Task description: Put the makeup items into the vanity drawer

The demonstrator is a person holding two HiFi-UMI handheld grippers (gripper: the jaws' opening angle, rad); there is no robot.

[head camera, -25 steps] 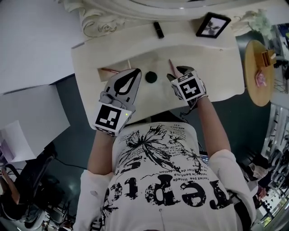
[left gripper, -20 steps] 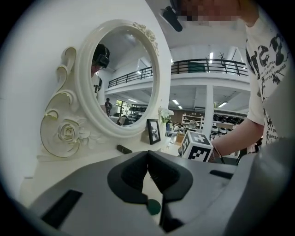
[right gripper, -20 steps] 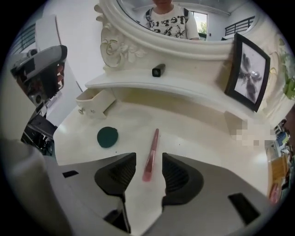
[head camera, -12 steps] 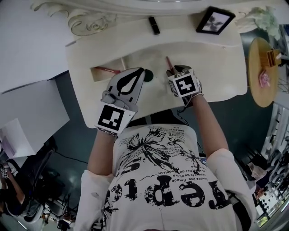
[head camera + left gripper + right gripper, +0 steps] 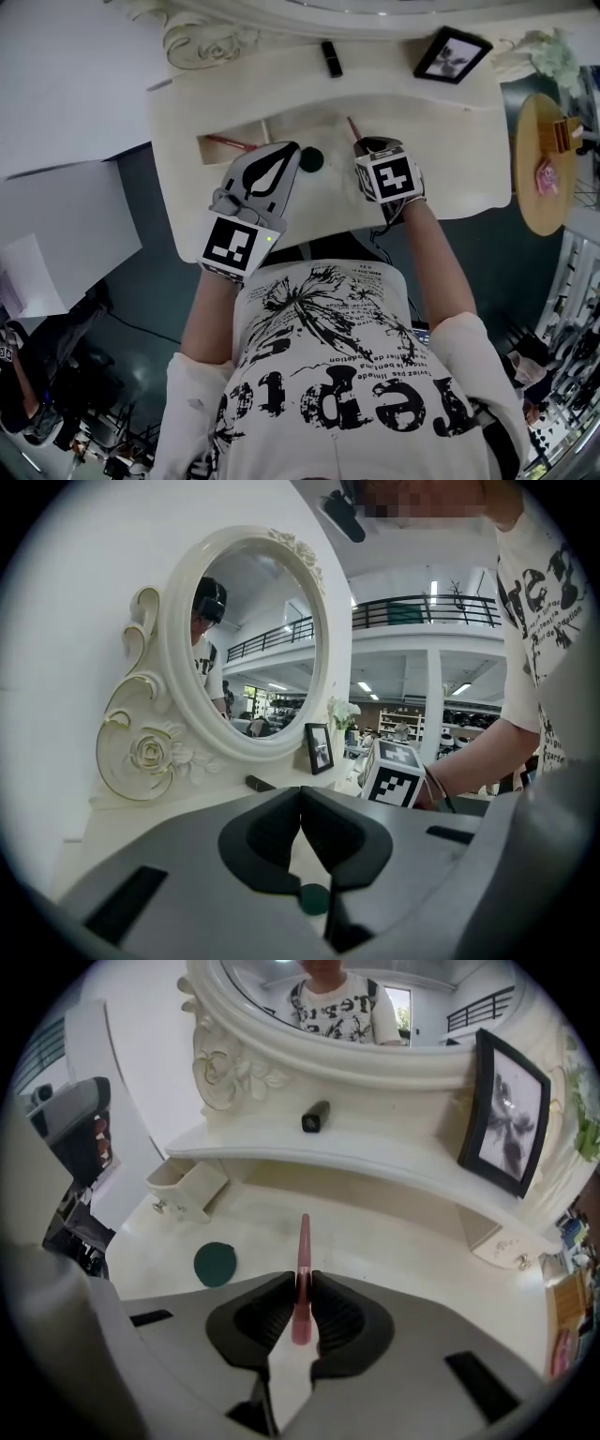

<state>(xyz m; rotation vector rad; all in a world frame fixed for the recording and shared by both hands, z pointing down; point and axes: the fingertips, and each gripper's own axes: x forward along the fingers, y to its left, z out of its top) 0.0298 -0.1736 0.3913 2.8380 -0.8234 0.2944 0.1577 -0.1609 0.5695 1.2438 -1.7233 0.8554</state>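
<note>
Now the right gripper [image 5: 302, 1283] is clamped, its jaws having just been closing, on a slim pink makeup stick [image 5: 303, 1241] at the middle of the cream vanity tabletop [image 5: 403, 1241]. The left gripper [image 5: 301, 794] is held shut. A small cream drawer [image 5: 187, 1190] is seen open at the left edge.

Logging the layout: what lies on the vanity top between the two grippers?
A dark green round compact, between the left gripper and the right gripper, clearest in the head view.
</note>
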